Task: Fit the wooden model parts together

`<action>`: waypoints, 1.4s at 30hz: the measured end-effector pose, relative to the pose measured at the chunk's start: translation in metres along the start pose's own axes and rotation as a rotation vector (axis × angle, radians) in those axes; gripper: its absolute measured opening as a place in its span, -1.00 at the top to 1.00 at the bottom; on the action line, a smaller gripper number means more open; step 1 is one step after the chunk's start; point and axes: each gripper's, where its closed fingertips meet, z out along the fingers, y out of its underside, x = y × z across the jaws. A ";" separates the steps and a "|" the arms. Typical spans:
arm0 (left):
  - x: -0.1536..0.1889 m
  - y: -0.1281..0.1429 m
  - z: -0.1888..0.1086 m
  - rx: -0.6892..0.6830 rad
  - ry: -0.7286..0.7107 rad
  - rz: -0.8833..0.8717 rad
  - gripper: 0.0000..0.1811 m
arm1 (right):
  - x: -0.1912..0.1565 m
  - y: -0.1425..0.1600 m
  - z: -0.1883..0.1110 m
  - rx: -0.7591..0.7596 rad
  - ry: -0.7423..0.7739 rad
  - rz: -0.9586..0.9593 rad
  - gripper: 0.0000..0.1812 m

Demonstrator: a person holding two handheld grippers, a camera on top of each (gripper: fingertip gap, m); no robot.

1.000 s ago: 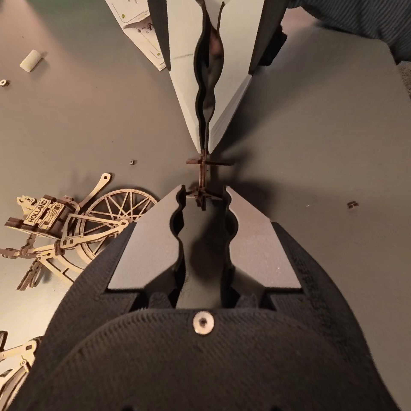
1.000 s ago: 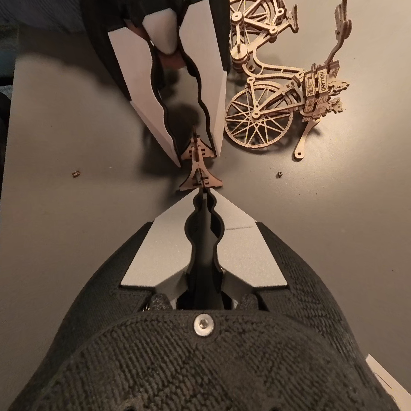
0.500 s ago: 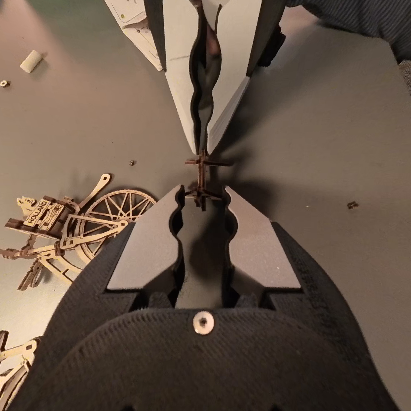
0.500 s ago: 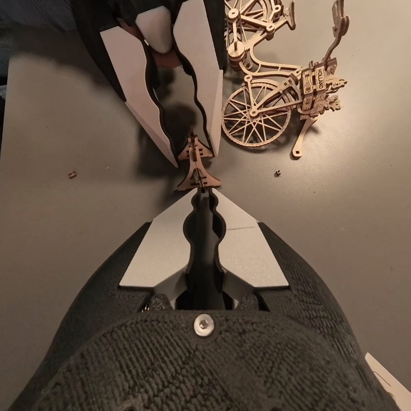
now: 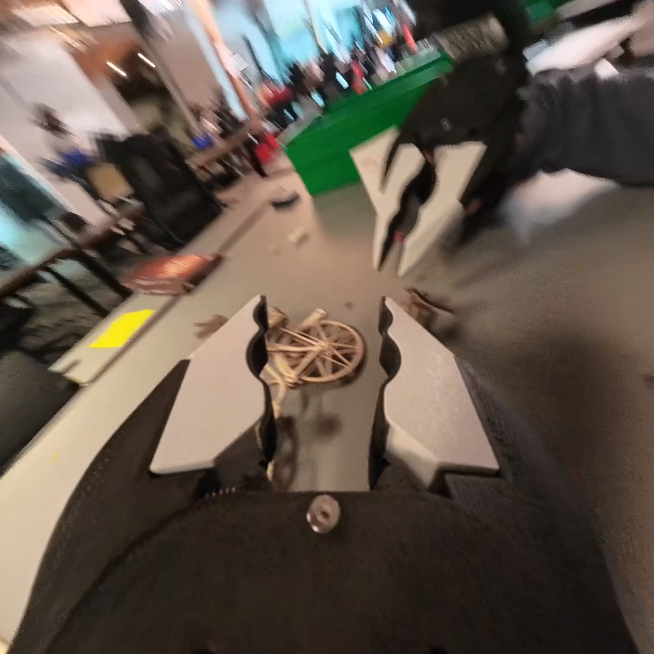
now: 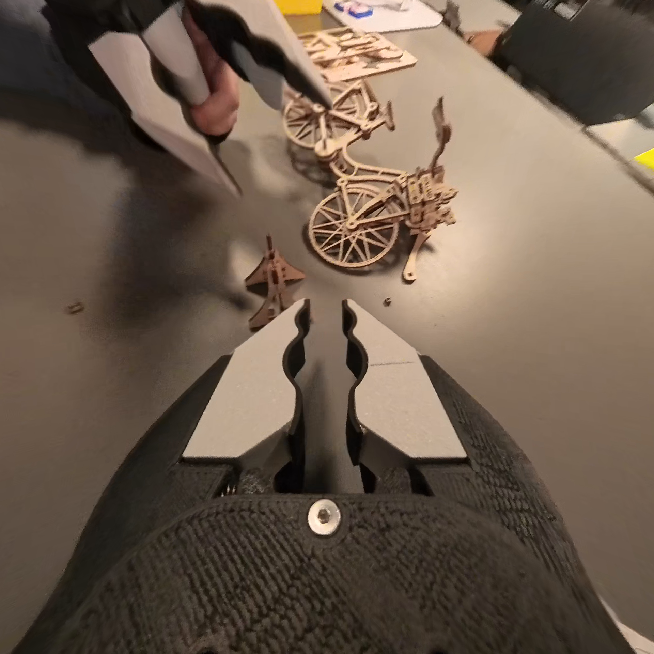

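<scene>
Grey tabletop (image 5: 531,354), green platform (image 5: 339,148) behind, dark chairs (image 5: 170,184), possibly bright windows, heavily blurred

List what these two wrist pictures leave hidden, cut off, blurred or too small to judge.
- Small brown wooden winged model, right wrist view: its near end sits behind the right tool, so contact cannot be told.
- Same model, left wrist view: motion blur hides its joints.
- Left tool, right wrist view: cut off by the top edge.
- Pale wooden bicycle model, left wrist view: partly behind a grey finger.
- Tiny speck on the grey table: too small to identify.
</scene>
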 end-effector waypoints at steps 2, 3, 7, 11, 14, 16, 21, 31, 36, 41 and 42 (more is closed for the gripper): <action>-0.022 -0.010 -0.006 0.107 -0.117 -0.012 0.40 | 0.012 -0.007 -0.002 0.034 0.090 -0.035 0.82; -0.030 -0.012 -0.008 0.136 -0.157 -0.021 0.41 | 0.018 -0.009 -0.003 0.047 0.131 -0.044 0.83; -0.047 -0.015 -0.010 0.183 -0.227 -0.070 0.44 | 0.026 -0.008 0.001 0.054 0.142 0.038 0.82; -0.048 -0.012 -0.007 0.172 -0.229 -0.066 0.46 | 0.040 -0.008 0.015 0.026 0.123 0.184 0.79; -0.047 -0.011 -0.004 0.161 -0.223 -0.061 0.47 | 0.047 0.005 0.031 -0.094 0.133 0.198 0.75; -0.046 -0.011 -0.004 0.164 -0.222 -0.060 0.48 | 0.053 0.004 0.038 -0.110 0.153 0.187 0.75; -0.049 -0.011 -0.005 0.173 -0.212 -0.094 0.50 | 0.059 0.010 0.056 -0.202 0.155 0.172 0.75; -0.057 -0.010 -0.009 0.198 -0.183 -0.216 0.51 | 0.064 0.019 0.031 -0.383 0.346 -0.013 0.94; -0.045 -0.012 -0.009 0.207 -0.069 -0.279 0.58 | 0.054 -0.017 -0.004 -0.241 0.564 -0.354 0.94; -0.011 -0.014 -0.004 0.154 0.187 -0.384 0.58 | 0.001 -0.057 -0.013 -0.183 0.596 -0.754 0.94; -0.006 -0.014 -0.004 0.144 0.220 -0.391 0.60 | -0.009 -0.059 -0.010 -0.195 0.583 -0.819 0.94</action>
